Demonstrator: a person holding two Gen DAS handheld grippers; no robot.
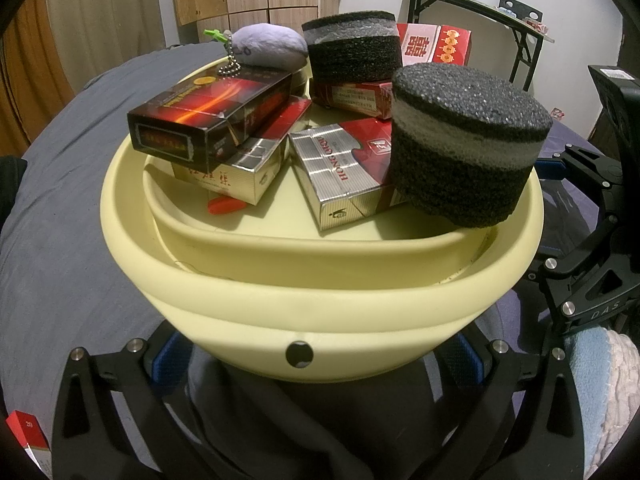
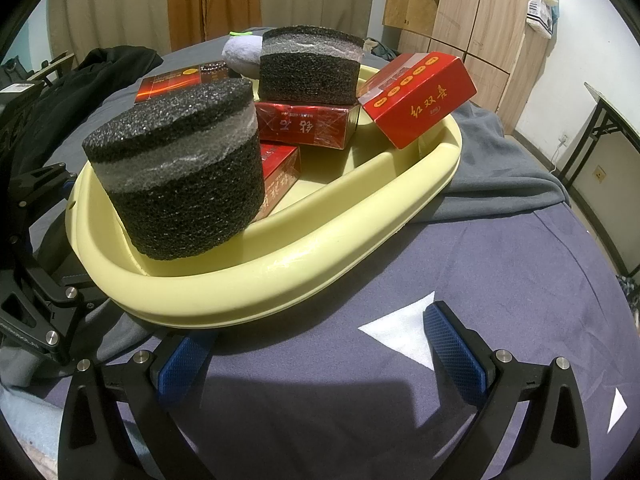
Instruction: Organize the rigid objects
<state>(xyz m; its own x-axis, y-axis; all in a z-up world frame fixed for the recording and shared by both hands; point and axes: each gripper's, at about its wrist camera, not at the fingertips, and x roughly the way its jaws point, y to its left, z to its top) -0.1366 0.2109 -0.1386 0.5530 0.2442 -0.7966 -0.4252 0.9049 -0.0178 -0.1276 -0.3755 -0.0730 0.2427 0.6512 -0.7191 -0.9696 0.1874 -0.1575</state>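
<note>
The left gripper point(image 1: 316, 356) has its jaws spread wide, blue pads point(image 1: 170, 354) apart at either side low in the left wrist view. The right gripper point(image 2: 320, 350) is likewise spread wide, its pads point(image 2: 456, 354) holding nothing, and sits just right of the left one.

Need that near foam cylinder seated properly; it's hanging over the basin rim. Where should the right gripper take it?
Grip the foam cylinder across its curved side wall, about mid-height. Come with the right gripper, which is open, from the basin rim side, where the wall is exposed; cartons crowd its inner side.
</note>
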